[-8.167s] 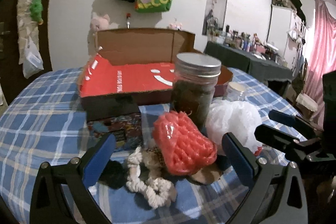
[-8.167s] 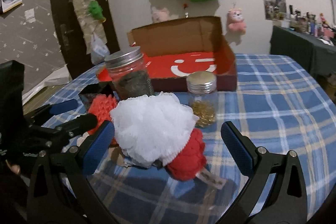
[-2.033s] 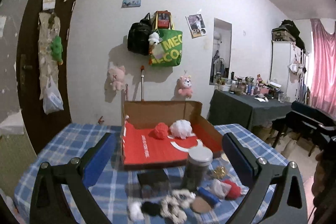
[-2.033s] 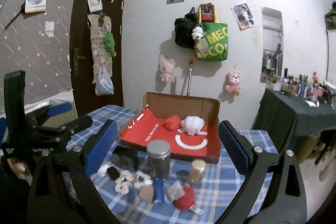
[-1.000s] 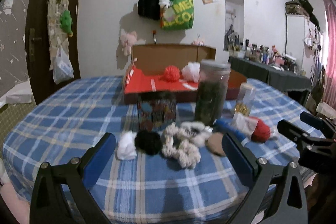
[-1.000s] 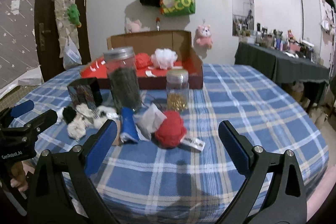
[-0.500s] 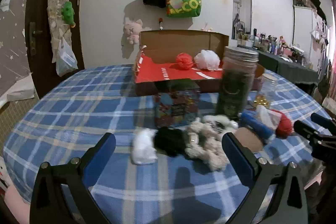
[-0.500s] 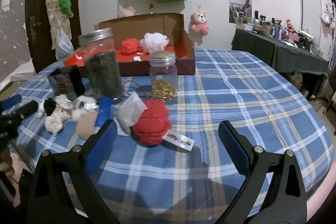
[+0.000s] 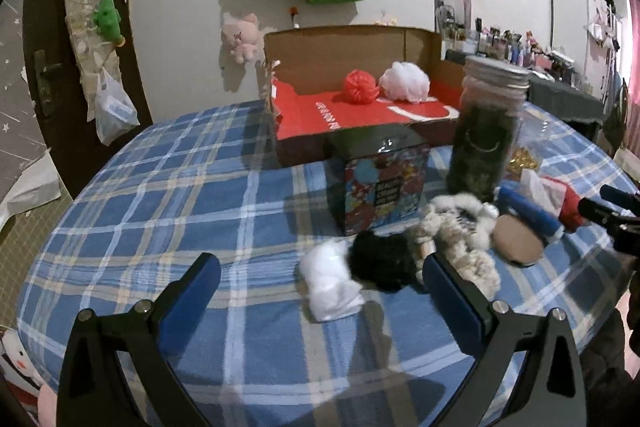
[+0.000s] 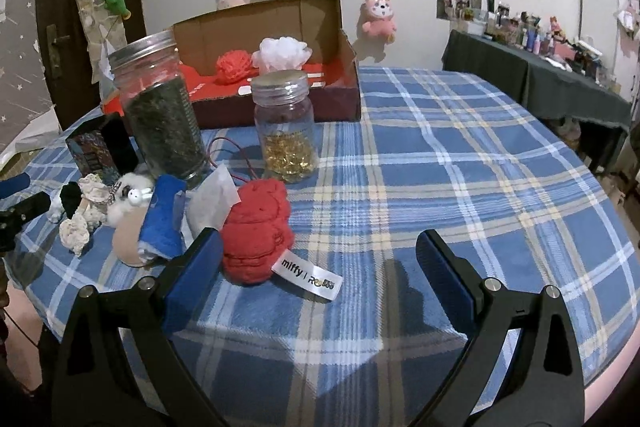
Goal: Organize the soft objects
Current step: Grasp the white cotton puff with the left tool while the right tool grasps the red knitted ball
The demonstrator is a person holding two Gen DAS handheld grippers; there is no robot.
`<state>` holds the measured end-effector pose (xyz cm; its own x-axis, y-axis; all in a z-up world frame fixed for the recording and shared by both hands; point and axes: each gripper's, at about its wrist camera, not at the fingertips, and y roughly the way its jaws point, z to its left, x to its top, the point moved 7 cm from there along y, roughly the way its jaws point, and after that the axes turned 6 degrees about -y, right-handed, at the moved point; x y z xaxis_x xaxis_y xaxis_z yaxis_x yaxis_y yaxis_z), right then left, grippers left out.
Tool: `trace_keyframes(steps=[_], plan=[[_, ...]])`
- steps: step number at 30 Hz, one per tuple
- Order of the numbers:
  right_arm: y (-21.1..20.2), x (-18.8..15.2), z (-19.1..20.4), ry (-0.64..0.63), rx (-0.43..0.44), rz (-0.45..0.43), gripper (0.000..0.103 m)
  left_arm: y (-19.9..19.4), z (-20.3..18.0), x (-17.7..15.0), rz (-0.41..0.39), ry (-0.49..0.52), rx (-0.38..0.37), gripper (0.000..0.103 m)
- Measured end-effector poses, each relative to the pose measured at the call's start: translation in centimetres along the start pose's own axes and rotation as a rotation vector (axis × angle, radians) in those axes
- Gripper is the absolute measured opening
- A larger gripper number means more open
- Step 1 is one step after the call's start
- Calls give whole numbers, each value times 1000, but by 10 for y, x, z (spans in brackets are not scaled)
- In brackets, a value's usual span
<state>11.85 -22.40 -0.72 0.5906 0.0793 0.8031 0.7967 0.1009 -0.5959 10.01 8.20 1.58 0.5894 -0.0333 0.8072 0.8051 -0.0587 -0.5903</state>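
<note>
From my left wrist camera, the left gripper [image 9: 318, 289] has its jaws spread wide and empty, low over the plaid tablecloth [image 9: 160, 195]. The white puff [image 9: 330, 285] lies just ahead, between the finger lines and a little right of centre, touching the black pompom [image 9: 380, 263] on its right; beyond them the braided cream toy [image 9: 460, 239] trails off toward the right. The red-lined box [image 9: 360, 107], already holding a red ball and a white pouf, sits well beyond, straight ahead past the printed tin [image 9: 380, 183]. From my right wrist camera, the right gripper [image 10: 318, 263] is likewise spread apart with nothing in it. The red plush [image 10: 256, 231] sits just ahead but off to the left, touching or nearly touching my left finger pad [image 10: 192, 267], its tag pointing in toward the gap. I judge each hand nearest its own item; the right needs a shift left to centre the plush.
</note>
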Motion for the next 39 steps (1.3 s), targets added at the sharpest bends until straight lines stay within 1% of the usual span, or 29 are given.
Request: trace_keyframes(steps=[3, 7, 8, 9, 10, 11, 12, 13, 14, 15, 16, 18, 19, 21, 24, 26, 29, 35, 39], plan=[[3, 0, -3, -1, -5, 12, 99, 5, 9, -1, 25, -4, 5, 103], [10, 0, -2, 6, 43, 33, 98, 15, 25, -3, 62, -15, 19, 103], [12, 0, 0, 4, 66, 39, 98, 17, 27, -4, 73, -19, 18, 99], [12, 0, 2, 3, 80, 42, 97, 21, 29, -6, 94, -25, 13, 90], [13, 0, 5, 1, 104, 46, 96, 24, 30, -8, 110, -29, 6, 84], [15, 0, 8, -2, 138, 51, 90, 28, 30, -10, 131, -35, -7, 74], [16, 0, 12, -3, 159, 54, 75, 31, 30, -12, 149, -40, -26, 64], [18, -1, 15, -2, 188, 62, 65, 34, 28, -15, 165, -45, -49, 61], [21, -1, 21, 14, 261, 70, 46, 37, 26, -17, 180, -50, -74, 50], [22, -1, 25, 35, 316, 72, 29, 38, 24, -18, 183, -52, -84, 27], [22, 0, 25, 46, 323, 67, 29, 37, 22, -18, 171, -49, -86, 19], [16, 3, 24, 48, 298, 29, 28, 35, 16, -17, 164, -38, -119, 18], [13, 4, 23, 47, 285, 15, 28, 34, 15, -16, 162, -45, -124, 18], [4, 9, 19, 51, 265, -21, 28, 29, 14, -13, 152, -47, -117, 18], [-5, 14, 16, 51, 254, -45, 28, 16, 13, -4, 106, -42, -105, 18], [-9, 18, 16, 43, 251, -58, 28, 8, 11, 3, 87, -44, -115, 18], [-16, 24, 20, 31, 265, -81, 28, 0, 5, 11, 63, -34, -124, 18], [-25, 28, 35, 12, 304, -102, 28, -11, -25, 15, 52, -9, -199, 18], [-24, 28, 41, 10, 322, -98, 28, -12, -48, 15, 53, 1, -254, 18]])
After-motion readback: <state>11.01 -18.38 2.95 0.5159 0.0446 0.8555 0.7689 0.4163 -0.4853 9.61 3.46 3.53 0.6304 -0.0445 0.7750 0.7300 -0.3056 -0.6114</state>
